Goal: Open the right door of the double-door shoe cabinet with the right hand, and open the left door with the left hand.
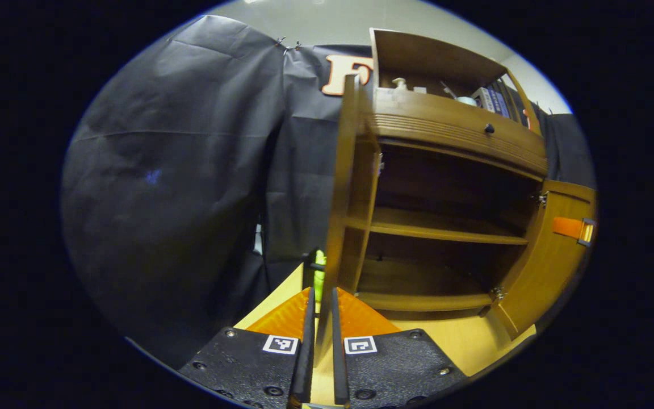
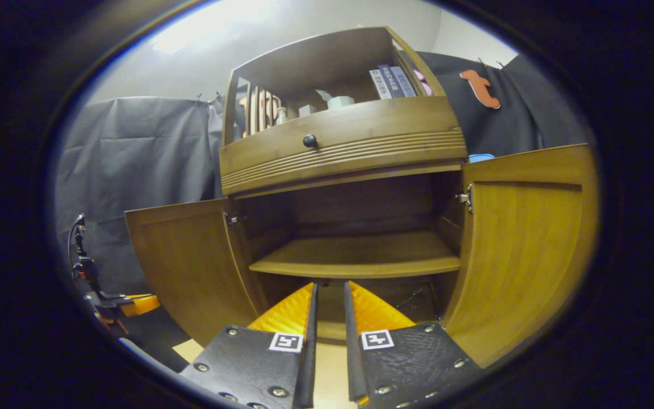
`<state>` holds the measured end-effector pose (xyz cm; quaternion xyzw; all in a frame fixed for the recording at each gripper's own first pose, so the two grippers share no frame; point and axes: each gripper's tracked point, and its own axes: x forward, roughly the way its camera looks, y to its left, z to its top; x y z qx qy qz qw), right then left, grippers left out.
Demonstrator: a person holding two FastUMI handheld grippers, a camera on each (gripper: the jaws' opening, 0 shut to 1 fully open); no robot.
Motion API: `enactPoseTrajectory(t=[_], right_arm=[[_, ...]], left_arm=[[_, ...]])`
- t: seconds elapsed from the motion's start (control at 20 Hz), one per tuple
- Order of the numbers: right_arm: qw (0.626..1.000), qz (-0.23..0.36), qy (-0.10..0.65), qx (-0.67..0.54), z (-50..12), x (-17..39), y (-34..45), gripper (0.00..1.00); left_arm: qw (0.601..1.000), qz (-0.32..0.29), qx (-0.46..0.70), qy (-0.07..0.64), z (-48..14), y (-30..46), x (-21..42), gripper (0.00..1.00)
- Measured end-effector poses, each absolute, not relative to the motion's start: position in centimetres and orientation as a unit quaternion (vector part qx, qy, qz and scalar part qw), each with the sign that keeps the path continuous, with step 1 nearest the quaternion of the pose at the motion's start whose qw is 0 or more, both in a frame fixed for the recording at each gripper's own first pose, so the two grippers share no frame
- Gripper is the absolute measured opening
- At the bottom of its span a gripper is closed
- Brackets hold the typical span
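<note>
Nearest the lens in the left gripper view, at bottom centre, the left gripper (image 1: 321, 318) had its two fingers drawn close on either side of the free edge of the brown wooden left door (image 1: 345, 227), which rose edge-on up the middle of the frame. Whether both fingers actually pressed the wood I could not tell; a thin gap seemed to show beside it. In the right gripper view the right gripper (image 2: 330, 318) sat at bottom centre with its fingers nearly together and nothing between them, pointing into the brown wooden double-door shoe cabinet (image 2: 341, 142).

That cabinet filled the centre of both views. Its left door stood swung out at lower left of the right gripper view, and the brown wooden right door (image 2: 523, 244) stood wide at the right edge, so both looked open already.

My worry was the left gripper dragging the door if it pulled away at an angle, swinging it back or straining the hinge. A right gripper pushed forward could knock the pale inner shelf (image 2: 361, 258) just ahead of it.

Hard to make out: the handle on the left door, the small items on the open top shelf, and the dark lower compartment. An orange strap (image 1: 571, 227) on the right door sat at the right edge of the left gripper view, partly cut off.
</note>
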<state>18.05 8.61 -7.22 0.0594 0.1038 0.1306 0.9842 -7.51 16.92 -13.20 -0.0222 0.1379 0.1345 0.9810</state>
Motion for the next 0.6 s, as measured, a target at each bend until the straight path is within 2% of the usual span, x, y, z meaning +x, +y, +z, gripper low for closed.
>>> enactPoseTrajectory(t=[0.6], right_arm=[[0.99, 0.087, 0.098, 0.054, -7.1, 17.4, 4.6, 0.23]], left_arm=[[0.995, 0.044, 0.011, 0.09, -7.1, 8.4, -3.8, 0.16]])
